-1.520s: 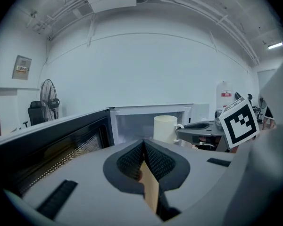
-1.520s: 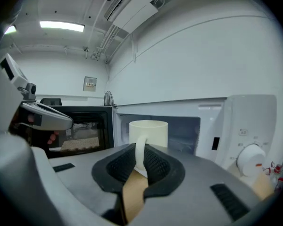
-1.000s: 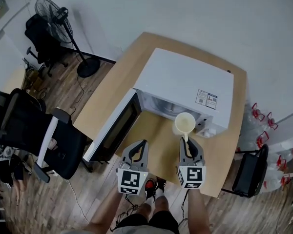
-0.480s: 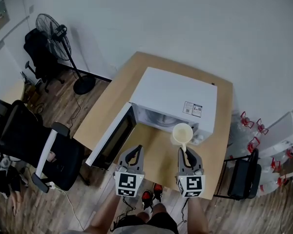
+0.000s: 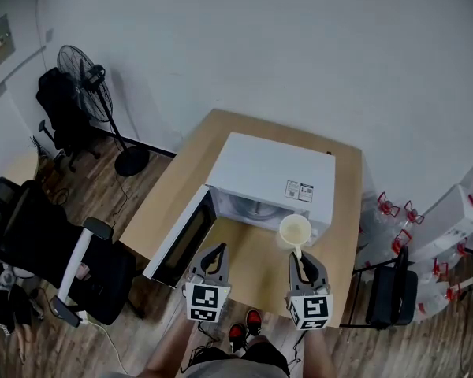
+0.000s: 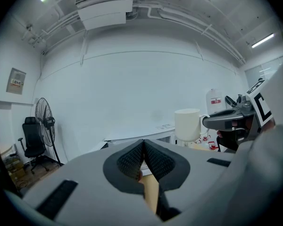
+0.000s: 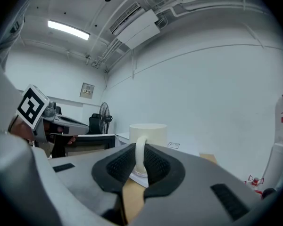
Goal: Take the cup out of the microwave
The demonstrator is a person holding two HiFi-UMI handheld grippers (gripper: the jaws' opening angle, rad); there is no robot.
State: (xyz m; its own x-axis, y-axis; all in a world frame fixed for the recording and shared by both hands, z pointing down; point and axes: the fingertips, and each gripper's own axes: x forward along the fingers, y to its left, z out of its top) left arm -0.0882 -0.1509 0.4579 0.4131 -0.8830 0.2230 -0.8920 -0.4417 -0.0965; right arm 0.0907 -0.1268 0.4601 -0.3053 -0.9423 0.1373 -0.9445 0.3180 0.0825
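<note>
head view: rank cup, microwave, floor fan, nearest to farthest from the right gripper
1. cup: its handle is pinched in the fingers of the right gripper, directly ahead of it.
2. microwave: just beyond the cup, straight ahead.
3. floor fan: far off to the left, standing by the wall.

From above, the microwave (image 5: 268, 176) roof covers most of its cavity, so I cannot see what is inside. The label (image 5: 299, 190) on its top is too small to read. The cup (image 5: 295, 230) is too small there for me to tell whether it holds anything. The lower part of its handle (image 7: 140, 149) is hidden between the pads of my right claw (image 7: 140, 161). The office chair (image 5: 4, 211) on one side and the white jugs (image 5: 457, 211) on the other run off the picture's edges.
</note>
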